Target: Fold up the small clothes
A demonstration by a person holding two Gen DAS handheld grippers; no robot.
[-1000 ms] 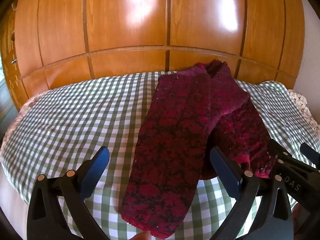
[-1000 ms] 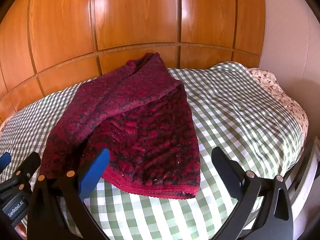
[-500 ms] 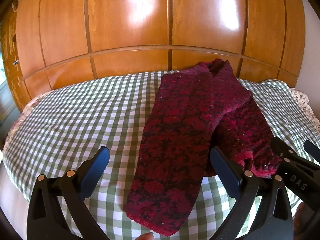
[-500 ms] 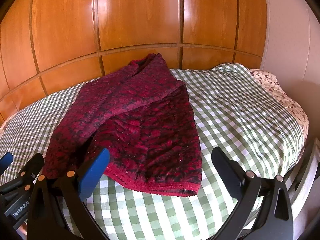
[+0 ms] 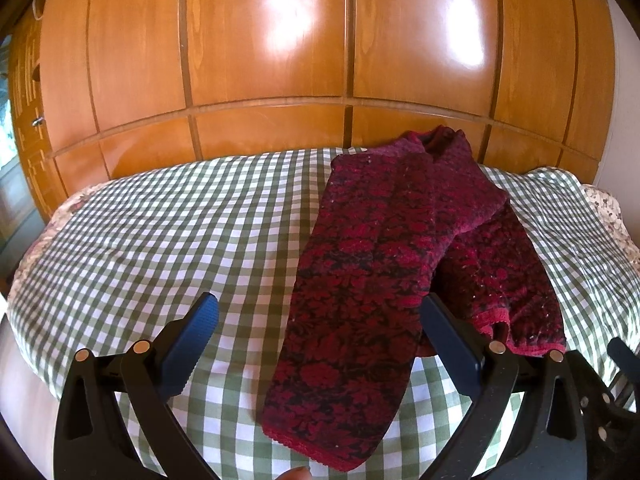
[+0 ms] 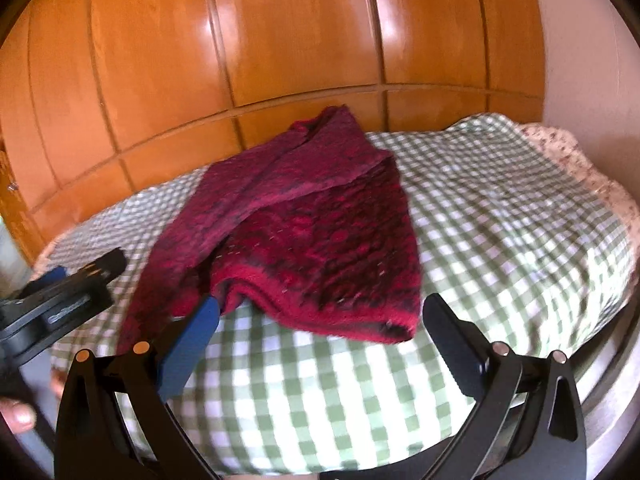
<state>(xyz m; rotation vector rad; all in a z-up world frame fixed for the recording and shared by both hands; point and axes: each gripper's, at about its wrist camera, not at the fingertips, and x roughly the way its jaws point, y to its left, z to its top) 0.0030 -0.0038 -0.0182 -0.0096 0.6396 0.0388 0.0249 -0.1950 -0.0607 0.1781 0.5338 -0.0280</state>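
Observation:
A dark red patterned knit garment [image 5: 380, 280] lies partly folded on the green-and-white checked cloth [image 5: 160, 240]. One long part runs toward me, and another part lies under it to the right. It also shows in the right wrist view [image 6: 320, 248]. My left gripper [image 5: 316, 344] is open and empty above the garment's near end. My right gripper [image 6: 320, 344] is open and empty, just short of the garment's red hem. The left gripper's body [image 6: 60, 300] shows at the left of the right wrist view.
A wall of glossy wooden cupboard doors [image 5: 280, 60] stands right behind the surface. A floral cover [image 6: 580, 168] shows under the checked cloth at its right edge. A pale wall [image 6: 580, 40] is at the right.
Both grippers have pulled back and up from the garment, and the right wrist view is blurred by motion. The garment lies as before. Both grippers stay open.

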